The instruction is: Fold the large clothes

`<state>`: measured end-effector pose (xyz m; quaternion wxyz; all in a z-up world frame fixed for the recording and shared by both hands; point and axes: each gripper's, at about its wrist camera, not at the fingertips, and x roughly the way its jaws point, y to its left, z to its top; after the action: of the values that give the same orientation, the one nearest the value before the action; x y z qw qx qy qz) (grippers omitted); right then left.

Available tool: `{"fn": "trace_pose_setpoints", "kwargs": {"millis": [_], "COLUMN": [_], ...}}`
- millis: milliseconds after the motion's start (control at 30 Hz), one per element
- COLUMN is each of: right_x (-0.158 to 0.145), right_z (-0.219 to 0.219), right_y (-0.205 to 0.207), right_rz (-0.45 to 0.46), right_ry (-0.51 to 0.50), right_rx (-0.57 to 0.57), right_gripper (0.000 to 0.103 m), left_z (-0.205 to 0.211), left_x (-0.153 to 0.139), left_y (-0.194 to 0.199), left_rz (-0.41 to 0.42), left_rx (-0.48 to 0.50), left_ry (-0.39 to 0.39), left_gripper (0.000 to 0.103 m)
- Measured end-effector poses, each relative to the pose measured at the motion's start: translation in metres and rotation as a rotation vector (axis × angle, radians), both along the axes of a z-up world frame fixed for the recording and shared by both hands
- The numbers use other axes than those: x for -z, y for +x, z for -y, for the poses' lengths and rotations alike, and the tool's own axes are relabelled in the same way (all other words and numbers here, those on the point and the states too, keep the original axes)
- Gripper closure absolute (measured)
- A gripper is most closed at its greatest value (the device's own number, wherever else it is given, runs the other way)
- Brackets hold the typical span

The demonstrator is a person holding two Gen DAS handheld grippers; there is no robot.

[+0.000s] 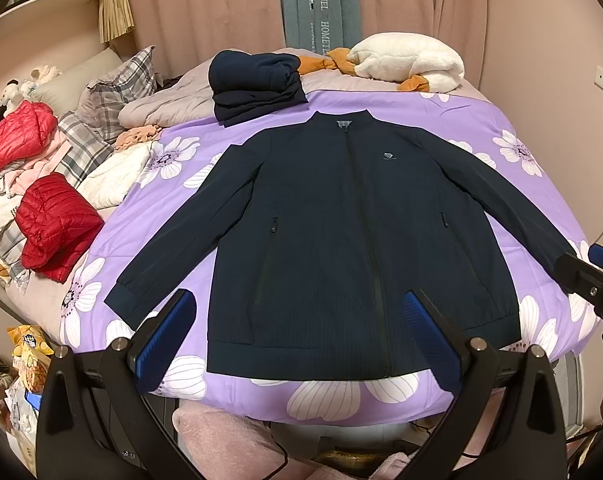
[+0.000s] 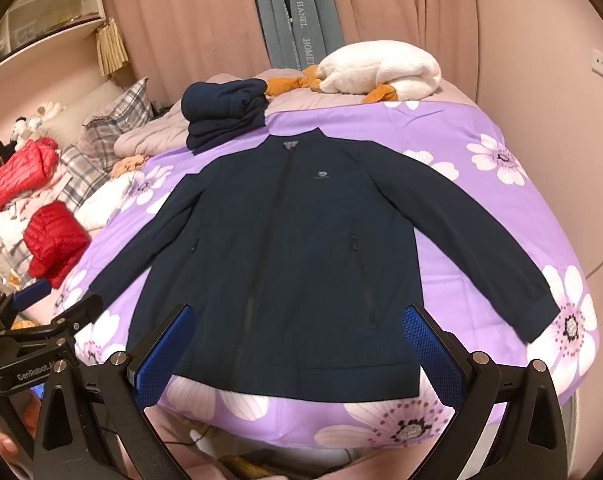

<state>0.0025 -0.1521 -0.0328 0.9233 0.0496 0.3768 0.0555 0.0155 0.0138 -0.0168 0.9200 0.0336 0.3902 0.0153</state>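
Ahead of both pairs of fingers, a navy zip-up jacket (image 1: 341, 240) lies face up and zipped on the bed (image 1: 481, 120), spread flat over a purple floral sheet (image 1: 453, 136). Its sleeves angle outward and down, and its hem sits nearest the fingers, probably laid out this way so that each side can be reached and folded inward without dragging the body.

The left gripper (image 1: 297, 340) hovers just short of the hem with its fingers spread wide and released, grasping nothing; through the gap between them the hem and lower front of the jacket show. The right gripper (image 2: 297, 350) is likewise released and empty, its fingers parted over the hem at the bed's near edge. Neither touches the cloth.

Beyond the collar, past the fingers, sits a stack of folded dark blue garments (image 1: 257, 84), seemingly the pile of finished pieces. Further back lies a white plush goose (image 1: 409, 62), and off to the left of the fingers red puffer jackets (image 1: 53, 224) wait among plaid pillows (image 1: 113, 84).

The fold has apparently not begun; the likely first move is to take a sleeve or a shoulder.
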Motion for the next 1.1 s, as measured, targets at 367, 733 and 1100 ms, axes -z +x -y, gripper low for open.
{"fn": "trace_pose_setpoints", "kwargs": {"millis": [367,733,1100], "right_x": [0.021,0.13,0.181], "right_z": [0.034,0.163,0.206], "right_y": [0.008,-0.015,0.024], "right_rz": [0.046,0.112,0.048], "right_ry": [0.19,0.593,0.652], "right_rx": [0.005,0.333,0.529], "right_gripper": [0.001,0.001,0.0], "left_z": [-0.007,-0.022,0.007], "left_x": [0.029,0.118,0.126], "left_y": [0.03,0.092,0.123], "left_rz": [-0.032,-0.136,-0.185], "left_rx": [0.099,0.079,0.088], "left_ry": [-0.262,-0.708,-0.661], "left_gripper": [0.0,0.0,0.0]}}
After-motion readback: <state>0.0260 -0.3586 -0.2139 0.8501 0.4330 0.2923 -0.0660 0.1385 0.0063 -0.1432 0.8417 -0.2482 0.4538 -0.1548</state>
